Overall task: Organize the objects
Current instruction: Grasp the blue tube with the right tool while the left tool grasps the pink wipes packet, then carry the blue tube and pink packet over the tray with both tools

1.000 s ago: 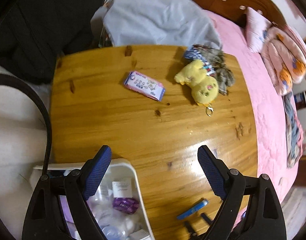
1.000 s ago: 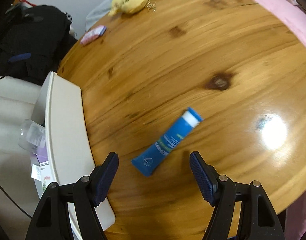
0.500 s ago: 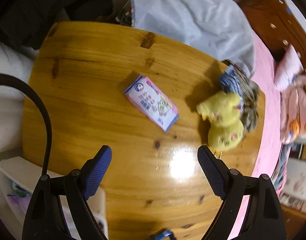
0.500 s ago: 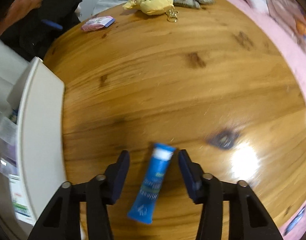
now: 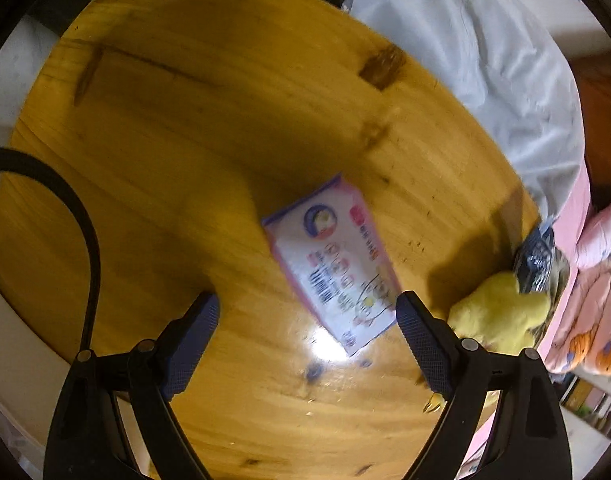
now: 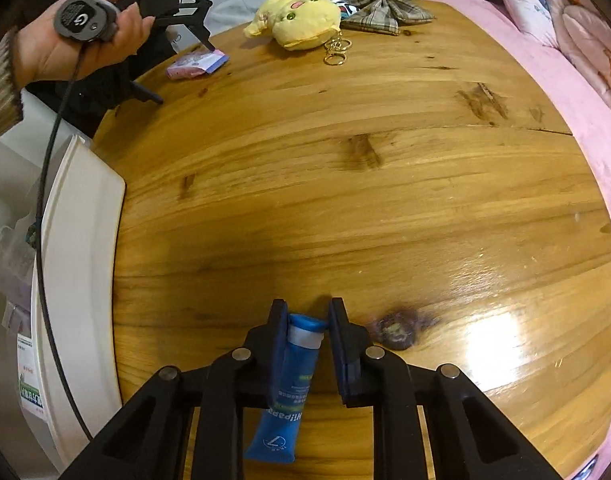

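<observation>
At the bottom centre of the right wrist view, the right gripper [image 6: 307,326] has its jaws closed narrowly around one blue tube [image 6: 291,388], pinching it near the white band below the cap, the tube's flat end pointing toward the lower edge. Along the left edge stands one white bin [image 6: 75,264] holding blurred items. Upper left, a hand [image 6: 81,38] holds the left gripper [image 6: 185,68] over one pink tissue pack [image 6: 197,64]. At top centre lie one yellow plush toy [image 6: 301,20] with a gold keyring [image 6: 337,52], and one plaid bow [image 6: 381,14] just beside it.

Seen from the left wrist view, the left gripper [image 5: 307,322] has its jaws spread wide and empty, the tissue pack [image 5: 333,262] lying flat on the wooden tabletop [image 5: 185,152] between and just beyond them. The plush toy [image 5: 501,312] sits at the right, and a pale blue cloth [image 5: 477,56] fills the upper right.
</observation>
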`<state>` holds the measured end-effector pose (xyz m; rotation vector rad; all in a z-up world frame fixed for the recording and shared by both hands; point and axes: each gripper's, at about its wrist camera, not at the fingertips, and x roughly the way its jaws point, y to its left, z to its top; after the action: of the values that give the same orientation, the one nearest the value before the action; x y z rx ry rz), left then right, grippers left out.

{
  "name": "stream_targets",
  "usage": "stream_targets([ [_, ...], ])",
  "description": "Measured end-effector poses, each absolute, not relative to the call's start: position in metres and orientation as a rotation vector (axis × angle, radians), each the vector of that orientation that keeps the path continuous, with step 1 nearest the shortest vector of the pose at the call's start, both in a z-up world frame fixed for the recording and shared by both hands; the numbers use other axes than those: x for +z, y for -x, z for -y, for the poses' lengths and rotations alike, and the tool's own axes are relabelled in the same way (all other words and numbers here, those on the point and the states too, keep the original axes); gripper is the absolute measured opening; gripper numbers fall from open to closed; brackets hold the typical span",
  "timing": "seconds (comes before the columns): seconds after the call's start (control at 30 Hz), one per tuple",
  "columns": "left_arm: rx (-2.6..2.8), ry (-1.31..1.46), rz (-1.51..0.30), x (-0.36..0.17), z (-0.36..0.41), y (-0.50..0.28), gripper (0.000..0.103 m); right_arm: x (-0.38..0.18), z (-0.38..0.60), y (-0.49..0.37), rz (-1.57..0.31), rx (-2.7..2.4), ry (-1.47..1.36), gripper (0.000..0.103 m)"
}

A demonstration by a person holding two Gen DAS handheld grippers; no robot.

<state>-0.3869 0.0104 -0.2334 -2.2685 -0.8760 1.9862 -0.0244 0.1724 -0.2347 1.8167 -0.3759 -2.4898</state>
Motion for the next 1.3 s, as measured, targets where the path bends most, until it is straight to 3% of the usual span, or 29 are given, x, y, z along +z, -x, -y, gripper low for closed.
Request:
stream_targets([
  [0.23,2.049,2.303,0.882,-0.231,-0.019,0.383,0.089,-0.233,-0.188,0.018,0.453,-2.444,-1.809,0.021],
  [0.3,2.091,2.330,0.824,-0.227,-0.024,0.381,0.076,-0.235,-0.193,0.019,0.497,-2.427,-1.802,0.021],
  [0.37,2.147,2.341,0.702,-0.220,-0.032,0.384,0.038,-0.236,-0.198,0.018,0.533,-2.418,-1.798,0.021],
  [0.43,2.136,2.299,0.722,-0.218,-0.033,0.384,0.019,-0.235,-0.202,0.015,0.552,-2.419,-1.789,0.021],
  [0.87,2.095,2.130,0.708,-0.188,-0.018,0.348,0.017,-0.211,-0.214,0.018,0.654,-2.460,-1.693,0.021],
  [1.3,1.907,1.797,0.715,-0.082,0.004,0.274,0.017,-0.124,-0.184,0.013,0.565,-2.608,-1.473,0.021],
])
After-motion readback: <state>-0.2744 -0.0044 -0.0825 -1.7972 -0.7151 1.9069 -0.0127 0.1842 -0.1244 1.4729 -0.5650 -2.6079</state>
